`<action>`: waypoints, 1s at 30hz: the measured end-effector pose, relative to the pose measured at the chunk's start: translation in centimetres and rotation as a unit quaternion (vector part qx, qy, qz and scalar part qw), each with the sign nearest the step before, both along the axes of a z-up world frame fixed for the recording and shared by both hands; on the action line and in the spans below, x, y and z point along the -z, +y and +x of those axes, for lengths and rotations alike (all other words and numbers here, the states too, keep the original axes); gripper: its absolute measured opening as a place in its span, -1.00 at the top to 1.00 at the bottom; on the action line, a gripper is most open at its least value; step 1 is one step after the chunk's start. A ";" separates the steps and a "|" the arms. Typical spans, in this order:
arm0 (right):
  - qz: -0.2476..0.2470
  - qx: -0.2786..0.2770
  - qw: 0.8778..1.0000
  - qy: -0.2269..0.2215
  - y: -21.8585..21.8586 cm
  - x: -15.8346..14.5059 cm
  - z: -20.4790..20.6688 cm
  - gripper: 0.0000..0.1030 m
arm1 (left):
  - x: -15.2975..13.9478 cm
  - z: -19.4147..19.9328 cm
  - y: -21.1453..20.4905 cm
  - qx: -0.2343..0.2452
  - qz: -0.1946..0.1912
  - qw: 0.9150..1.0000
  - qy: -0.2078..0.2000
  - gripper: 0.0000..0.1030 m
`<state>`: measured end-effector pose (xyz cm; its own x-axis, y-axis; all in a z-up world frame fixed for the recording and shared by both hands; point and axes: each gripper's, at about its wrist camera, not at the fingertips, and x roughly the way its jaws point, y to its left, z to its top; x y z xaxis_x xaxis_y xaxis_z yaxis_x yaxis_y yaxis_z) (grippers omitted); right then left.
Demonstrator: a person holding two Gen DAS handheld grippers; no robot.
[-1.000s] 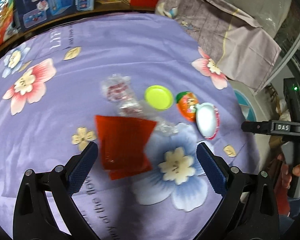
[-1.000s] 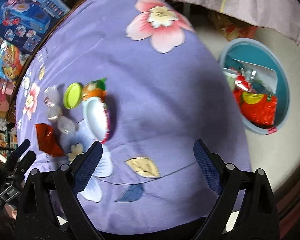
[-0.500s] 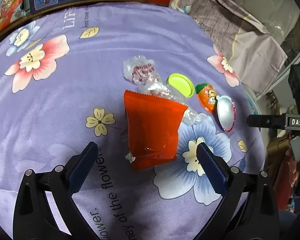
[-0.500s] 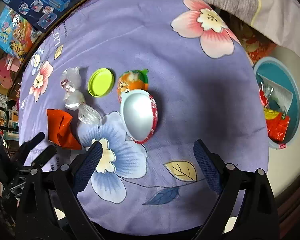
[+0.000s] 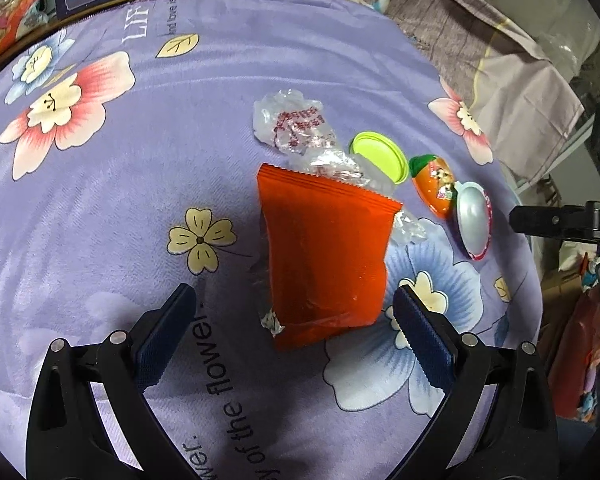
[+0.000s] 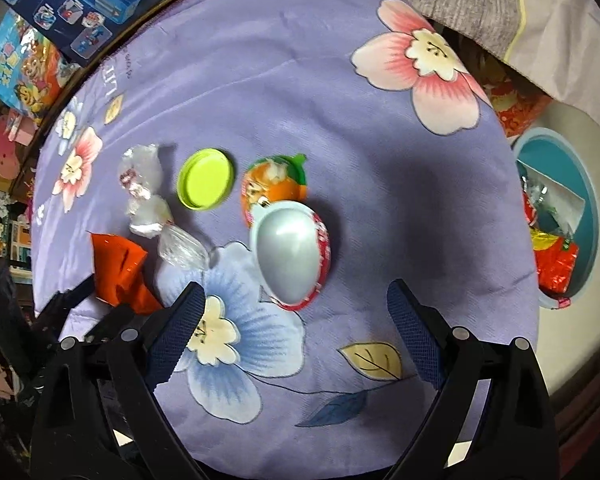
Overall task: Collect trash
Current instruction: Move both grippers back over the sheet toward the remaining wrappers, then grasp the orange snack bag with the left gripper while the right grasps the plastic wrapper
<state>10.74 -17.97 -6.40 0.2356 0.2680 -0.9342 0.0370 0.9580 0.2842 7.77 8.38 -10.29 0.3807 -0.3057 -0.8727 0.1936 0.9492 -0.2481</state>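
Note:
A flat red snack packet (image 5: 323,256) lies on the purple flowered tablecloth (image 5: 148,184); my left gripper (image 5: 294,304) hovers open over its near end, jaws wide on either side and apart from it. Crumpled clear wrappers (image 5: 296,128) touch the packet's far edge. Beyond them sit a lime-green lid (image 5: 379,156), an orange egg-shaped shell (image 5: 435,190) and a silver egg half with a red rim (image 5: 473,220). In the right wrist view my right gripper (image 6: 294,302) stands open just in front of the silver egg half (image 6: 290,256), with the lid (image 6: 206,184) and packet (image 6: 118,268) to its left.
A teal bin (image 6: 579,184) with red and clear rubbish stands on the floor past the table's right edge. A grey cloth (image 5: 491,40) hangs at the back right. Toy boxes (image 6: 80,4) line the far left. The left gripper's frame (image 6: 72,320) shows low at the left.
The left gripper has dropped closer, and the red packet now looms larger between its jaws. The right gripper has swung left from the bin side to sit over the silver egg half.

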 end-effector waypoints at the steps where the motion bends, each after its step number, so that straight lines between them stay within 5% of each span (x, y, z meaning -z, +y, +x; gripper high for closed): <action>1: 0.002 -0.001 1.000 -0.001 0.1 -0.1 0.1 -0.72 | 0.1 0.1 0.0 -0.002 -0.002 1.000 0.002 -0.92; 19: 0.050 0.002 0.999 0.015 2.9 0.4 1.8 -0.72 | 0.8 0.5 -0.6 -0.011 -0.011 1.000 -0.007 -0.81; 25: 0.048 0.002 0.999 0.018 3.1 0.7 1.9 -0.72 | 0.6 0.6 -0.5 -0.018 -0.005 1.000 -0.015 -0.49; 30: 0.043 -0.011 0.999 0.014 4.0 0.4 2.2 -0.72 | 0.2 0.5 0.3 -0.023 -0.012 0.999 -0.024 0.04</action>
<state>12.99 -13.94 -6.76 0.2027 0.3526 -0.9136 0.0262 0.9306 0.3650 8.23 8.70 -10.46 0.4353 -0.3077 -0.8461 0.1628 0.9512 -0.2622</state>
